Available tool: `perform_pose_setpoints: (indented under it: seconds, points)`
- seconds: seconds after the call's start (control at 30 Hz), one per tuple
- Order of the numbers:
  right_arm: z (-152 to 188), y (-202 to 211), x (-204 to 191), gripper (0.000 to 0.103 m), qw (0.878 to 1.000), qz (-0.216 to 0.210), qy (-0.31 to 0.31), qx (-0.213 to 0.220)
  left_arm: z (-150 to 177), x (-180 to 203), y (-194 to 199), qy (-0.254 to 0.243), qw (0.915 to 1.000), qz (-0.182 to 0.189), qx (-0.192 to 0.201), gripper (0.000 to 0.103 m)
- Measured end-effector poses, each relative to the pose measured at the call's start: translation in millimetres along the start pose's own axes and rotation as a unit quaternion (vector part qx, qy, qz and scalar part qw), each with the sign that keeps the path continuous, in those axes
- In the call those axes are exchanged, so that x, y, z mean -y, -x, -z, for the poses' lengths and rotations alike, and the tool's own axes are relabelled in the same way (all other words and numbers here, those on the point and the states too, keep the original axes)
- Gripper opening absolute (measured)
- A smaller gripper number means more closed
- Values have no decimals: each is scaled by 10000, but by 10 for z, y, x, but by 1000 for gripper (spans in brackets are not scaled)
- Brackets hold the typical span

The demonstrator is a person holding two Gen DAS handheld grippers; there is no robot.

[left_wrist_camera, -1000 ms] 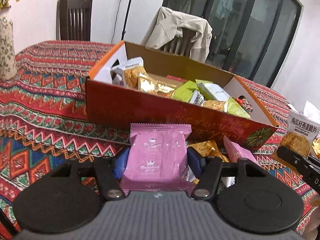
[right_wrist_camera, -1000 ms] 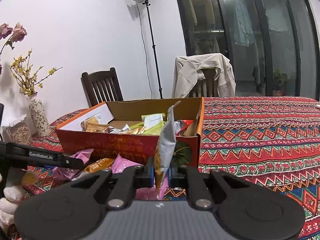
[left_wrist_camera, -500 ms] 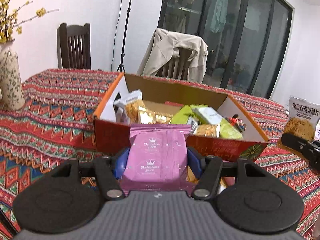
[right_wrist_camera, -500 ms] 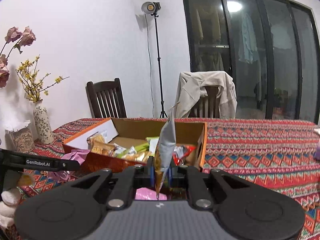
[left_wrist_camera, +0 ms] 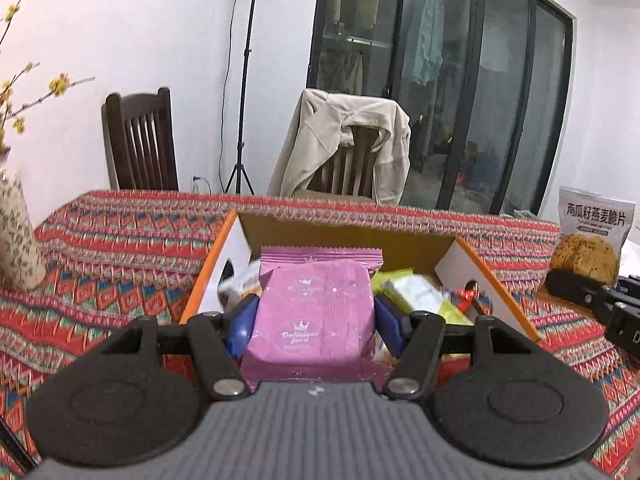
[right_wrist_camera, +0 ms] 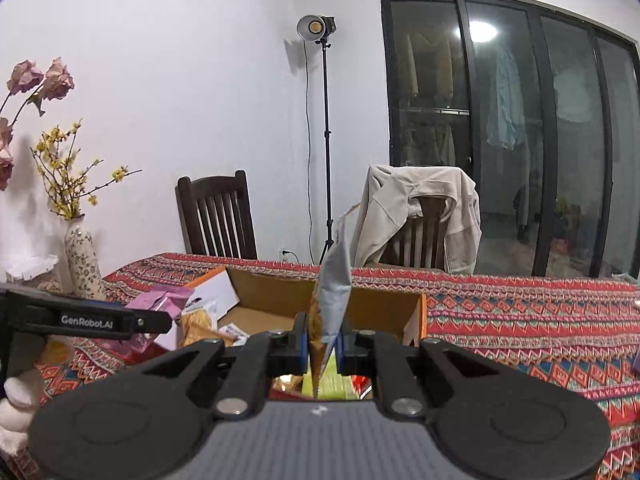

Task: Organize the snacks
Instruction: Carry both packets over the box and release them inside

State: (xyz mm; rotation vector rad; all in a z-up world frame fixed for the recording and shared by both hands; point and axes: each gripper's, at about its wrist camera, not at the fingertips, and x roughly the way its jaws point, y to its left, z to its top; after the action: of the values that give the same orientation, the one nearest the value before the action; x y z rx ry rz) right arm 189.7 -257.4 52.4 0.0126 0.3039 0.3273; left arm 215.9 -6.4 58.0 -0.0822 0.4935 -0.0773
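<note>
Left gripper (left_wrist_camera: 316,322) is clamping a flat pink plastic snack packet (left_wrist_camera: 314,312) by its two side edges, holding it face-up just above the near end of the open orange-edged cardboard box (left_wrist_camera: 212,256), which is sitting on the counter under a red patterned cloth (left_wrist_camera: 120,240). Right gripper (right_wrist_camera: 323,344) is pinching a white-and-tan foil snack bag (right_wrist_camera: 332,292) edge-on, so the bag is standing upright between the jaws, also over the box's open top. Green and yellow wrapped snacks (left_wrist_camera: 416,294) are already lying inside the box.

Judging by this, the step in hand is the carry-and-drop: both packets are being brought over the box for release. The next move seems to call for lowering each gripper a little, tilting forward and letting go so the packets are landing inside the walls rather than on the rim. The upright bag may topple sideways when freed, so a release toward the box's middle looks safer.

Compared with a second ago, both grippers are sitting higher and further forward: the left camera was then facing the box's red front wall with loose packets lying on the cloth below, and now it is looking down into the interior. The right view is likewise now looking over the box rim. Both grasps are looking unchanged.
</note>
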Motion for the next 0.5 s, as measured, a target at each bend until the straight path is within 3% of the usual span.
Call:
perform_pose_setpoints:
  seconds: [0.5]
  points:
    - [-301,-606,74,12,9995,182,-244,108,-344,76,-442,461,9983,-130,318,63]
